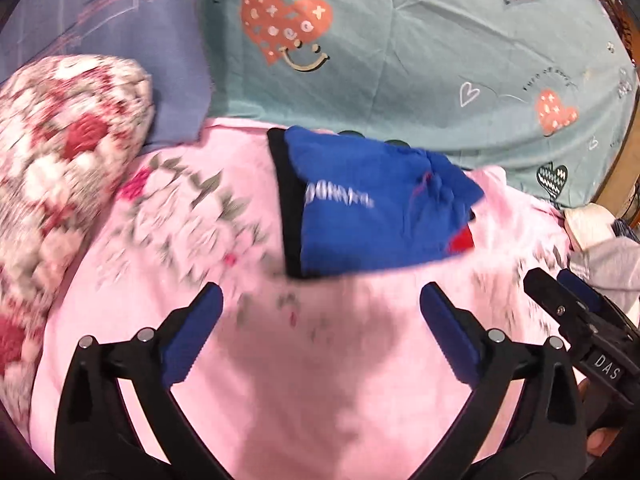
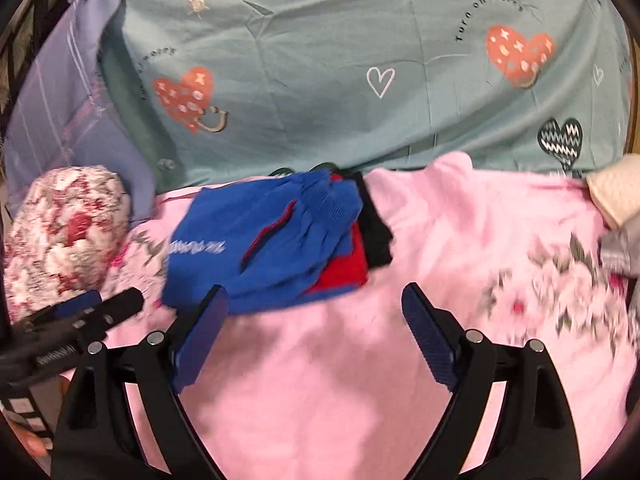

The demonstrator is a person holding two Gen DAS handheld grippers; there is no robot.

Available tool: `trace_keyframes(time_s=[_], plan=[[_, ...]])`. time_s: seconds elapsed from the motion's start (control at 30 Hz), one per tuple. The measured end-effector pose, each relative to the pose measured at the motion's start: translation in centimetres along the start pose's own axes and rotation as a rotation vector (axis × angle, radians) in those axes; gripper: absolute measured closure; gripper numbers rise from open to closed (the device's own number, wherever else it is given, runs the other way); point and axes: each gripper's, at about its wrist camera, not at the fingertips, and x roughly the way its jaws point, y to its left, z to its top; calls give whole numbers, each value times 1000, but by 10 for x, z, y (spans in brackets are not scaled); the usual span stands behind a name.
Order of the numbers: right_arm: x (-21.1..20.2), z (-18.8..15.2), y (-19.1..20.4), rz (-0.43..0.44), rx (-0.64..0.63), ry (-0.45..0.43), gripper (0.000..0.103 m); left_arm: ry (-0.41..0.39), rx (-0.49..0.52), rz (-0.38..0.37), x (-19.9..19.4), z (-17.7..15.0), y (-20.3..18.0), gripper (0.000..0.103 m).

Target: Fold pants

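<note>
Folded blue pants (image 1: 368,208), trimmed in black and red with blurred white lettering, lie bunched on a pink floral sheet (image 1: 320,360) beside a floral pillow (image 1: 60,152). Left gripper (image 1: 320,304) and right gripper (image 2: 312,312) both gape wide, holding nothing. Behind, a teal sheet (image 2: 320,40) reads "Turn off worry"; the right gripper's body reads "DAS".

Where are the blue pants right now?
In both wrist views the blue pants lie bunched on the pink flowered sheet, ahead of both open grippers, with the red-and-white floral pillow to their left.
</note>
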Motion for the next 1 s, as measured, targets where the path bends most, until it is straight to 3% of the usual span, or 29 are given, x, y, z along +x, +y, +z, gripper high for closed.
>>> trace_keyframes(time_s=[0.03,0.1,0.27,0.5,0.63,1.0], plan=[[-7,-8,2,-8,-5,-1,13,4,-3,-12,-8,-11,3,2],[-23,-27,9,-46,-28,-13,2,14,-19,0,-17,-26,9,2],[-45,-64,18,-78,-8,7,2,41,-7,40,-27,-57,19,2],[-61,-104,19,-78,85,-90,1,-18,13,51,-38,-64,26,2],[-45,-111,20,-45,49,-44,1,-13,12,42,-35,-64,27,2],[-46,-118,33,-25,0,-43,1,26,49,51,-19,-72,22,2]])
